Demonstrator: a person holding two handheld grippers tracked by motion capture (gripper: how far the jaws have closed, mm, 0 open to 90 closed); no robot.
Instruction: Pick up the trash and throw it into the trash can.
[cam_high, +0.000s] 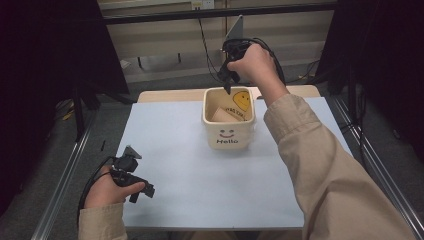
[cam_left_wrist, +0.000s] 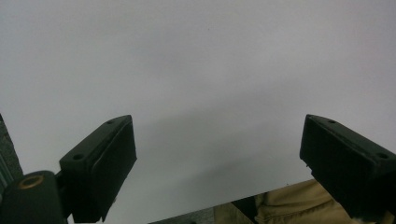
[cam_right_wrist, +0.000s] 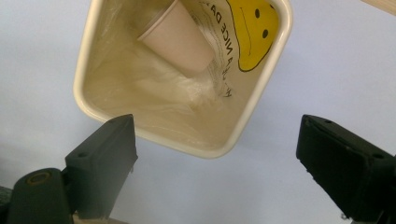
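I see a table (cam_high: 295, 91) with a light wooden top, its bare wood visible along the far edge. A pale blue-grey sheet (cam_high: 200, 170) lies flat across nearly all of it, reaching the near edge. On that sheet, toward the far middle, stands a cream square bin (cam_high: 229, 132), upright, with a printed smile and the word "Hello" on its near wall. My left hand (cam_high: 102, 192) rests at the sheet's near left corner.
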